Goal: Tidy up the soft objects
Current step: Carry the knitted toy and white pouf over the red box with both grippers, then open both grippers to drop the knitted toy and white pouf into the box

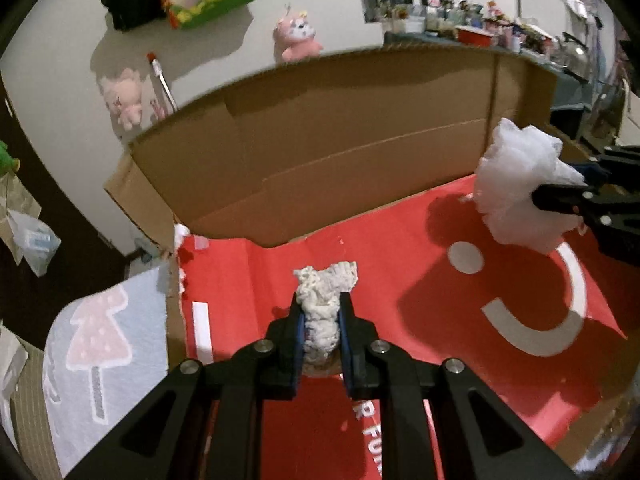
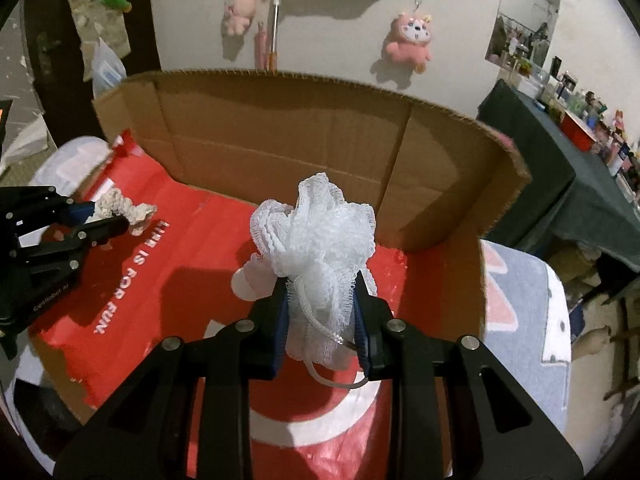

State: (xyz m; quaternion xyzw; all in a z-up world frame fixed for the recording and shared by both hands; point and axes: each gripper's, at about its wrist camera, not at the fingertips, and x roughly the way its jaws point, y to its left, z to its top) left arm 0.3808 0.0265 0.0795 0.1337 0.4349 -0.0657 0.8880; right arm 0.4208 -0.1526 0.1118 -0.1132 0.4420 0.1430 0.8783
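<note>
So both claws are loaded over the red-lined cardboard box (image 1: pixel 320 140). Left gripper (image 1: pixel 322 304) is pinched nearly closed on a cream knitted scrunchie (image 1: pixel 324 300). Right gripper (image 2: pixel 322 288) is clamped, a bit wider, around the white mesh bath pouf (image 2: pixel 316 240).

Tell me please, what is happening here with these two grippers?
A person is sorting soft objects with two handheld grippers. The left gripper is shut on a cream knitted cloth, the right gripper on a white mesh bath pouf. Both hang above the red sheet before a cardboard wall.
</note>
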